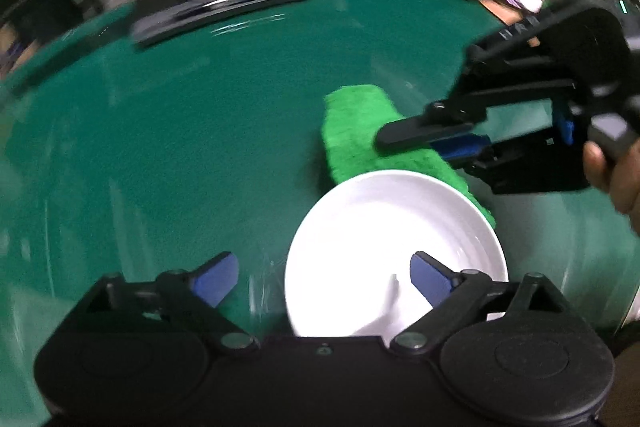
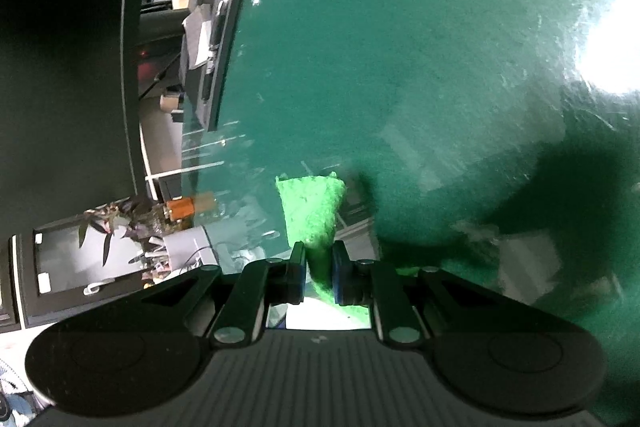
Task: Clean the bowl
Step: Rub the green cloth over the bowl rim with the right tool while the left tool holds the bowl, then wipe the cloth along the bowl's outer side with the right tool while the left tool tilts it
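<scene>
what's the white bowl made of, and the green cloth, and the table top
White bowl: glossy ceramic or melamine, by its smooth sheen; can't tell which. Green cloth: fuzzy microfibre-like fabric, nubby pile. Table top: green surface under a glassy or glossy layer, judging by glare and reflections.

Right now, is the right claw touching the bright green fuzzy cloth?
Touching. In the right wrist view the right claw is shut on the bright green fuzzy cloth, both pads pressing its sides; the left wrist view shows the same grip.
</scene>
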Motion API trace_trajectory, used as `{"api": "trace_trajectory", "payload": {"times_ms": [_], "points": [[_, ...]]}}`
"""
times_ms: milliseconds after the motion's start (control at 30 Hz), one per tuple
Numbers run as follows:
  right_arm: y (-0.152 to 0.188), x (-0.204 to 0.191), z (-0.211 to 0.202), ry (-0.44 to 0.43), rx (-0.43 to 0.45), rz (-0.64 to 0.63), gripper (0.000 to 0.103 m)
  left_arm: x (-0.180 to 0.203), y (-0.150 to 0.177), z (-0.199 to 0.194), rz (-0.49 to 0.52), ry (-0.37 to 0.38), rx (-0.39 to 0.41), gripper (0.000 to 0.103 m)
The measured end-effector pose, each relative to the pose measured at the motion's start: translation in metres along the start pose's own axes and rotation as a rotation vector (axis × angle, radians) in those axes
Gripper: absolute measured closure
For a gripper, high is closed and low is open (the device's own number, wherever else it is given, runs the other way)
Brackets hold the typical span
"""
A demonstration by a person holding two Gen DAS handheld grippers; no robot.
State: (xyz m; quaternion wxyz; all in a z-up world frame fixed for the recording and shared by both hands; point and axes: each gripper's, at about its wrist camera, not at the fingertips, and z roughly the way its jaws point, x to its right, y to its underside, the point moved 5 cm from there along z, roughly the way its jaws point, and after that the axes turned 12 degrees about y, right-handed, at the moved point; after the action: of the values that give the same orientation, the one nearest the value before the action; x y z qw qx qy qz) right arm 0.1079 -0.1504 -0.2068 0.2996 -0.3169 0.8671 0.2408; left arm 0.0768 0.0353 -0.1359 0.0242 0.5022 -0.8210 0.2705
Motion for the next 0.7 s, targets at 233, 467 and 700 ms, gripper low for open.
{"api": "trace_trajectory", "payload": {"times_ms": [233,467,700], "points": [[0.005,-0.005,0.006,0.016,-0.024,-0.045,0.089,0.003,0.017,0.012,-0.128,-0.114,-0.018,0.0],[0.008,-0.005,0.006,0.028,-0.031,-0.065,0.089,0.001,0.012,0.014,-0.167,-0.133,-0.01,0.0],[0.009,-0.006,0.007,0.039,-0.025,-0.074,0.089,0.001,0.01,0.015,-0.149,-0.14,0.05,0.0]]}}
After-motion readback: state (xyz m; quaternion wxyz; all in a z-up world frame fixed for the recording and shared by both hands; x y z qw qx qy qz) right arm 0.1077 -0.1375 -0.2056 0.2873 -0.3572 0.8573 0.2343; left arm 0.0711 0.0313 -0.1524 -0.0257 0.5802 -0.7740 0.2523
